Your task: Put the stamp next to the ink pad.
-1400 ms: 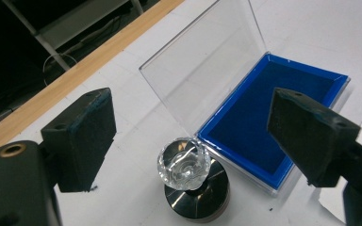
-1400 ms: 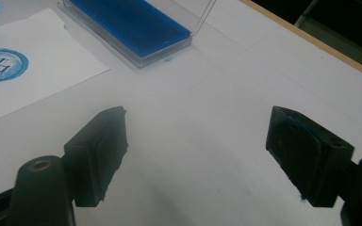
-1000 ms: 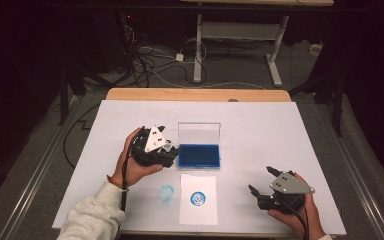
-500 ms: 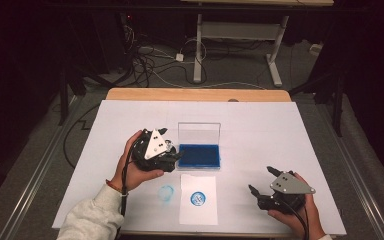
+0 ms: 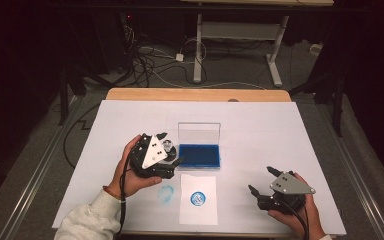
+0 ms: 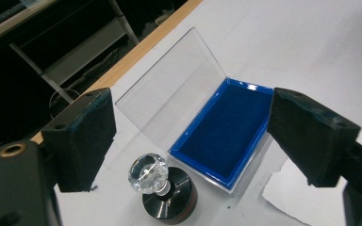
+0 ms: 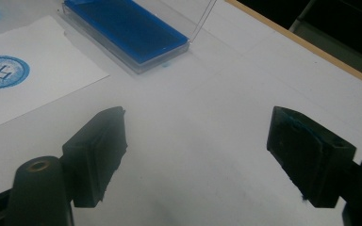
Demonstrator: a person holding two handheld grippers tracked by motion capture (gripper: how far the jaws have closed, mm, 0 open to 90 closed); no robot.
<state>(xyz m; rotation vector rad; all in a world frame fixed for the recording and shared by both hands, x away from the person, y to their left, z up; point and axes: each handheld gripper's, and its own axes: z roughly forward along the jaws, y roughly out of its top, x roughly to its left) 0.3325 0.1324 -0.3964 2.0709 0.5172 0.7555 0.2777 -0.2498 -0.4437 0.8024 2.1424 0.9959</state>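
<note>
A stamp [image 6: 162, 184] with a clear faceted knob and a round black base stands on the white table, just left of the open blue ink pad [image 6: 231, 132]. The pad's clear lid [image 6: 169, 101] stands raised behind it. My left gripper [image 6: 195, 136] hovers over the stamp, open, with both pads well clear of it. In the high view the left gripper [image 5: 171, 148] sits beside the ink pad [image 5: 199, 156], with the stamp [image 5: 167, 146] between its jaws. My right gripper [image 5: 261, 180] rests open at the near right, with nothing between its pads [image 7: 99, 153].
A white paper sheet [image 5: 197, 212] lies at the near edge and bears a round blue stamp print [image 5: 198, 198]. A faint blue smudge [image 5: 166, 193] marks the table to its left. Bare wood of the table's far edge [image 5: 195, 94] runs along the back.
The left gripper has shifted a little toward the near edge, and the stamp now shows between its open jaws. The right gripper has stayed where it was.
</note>
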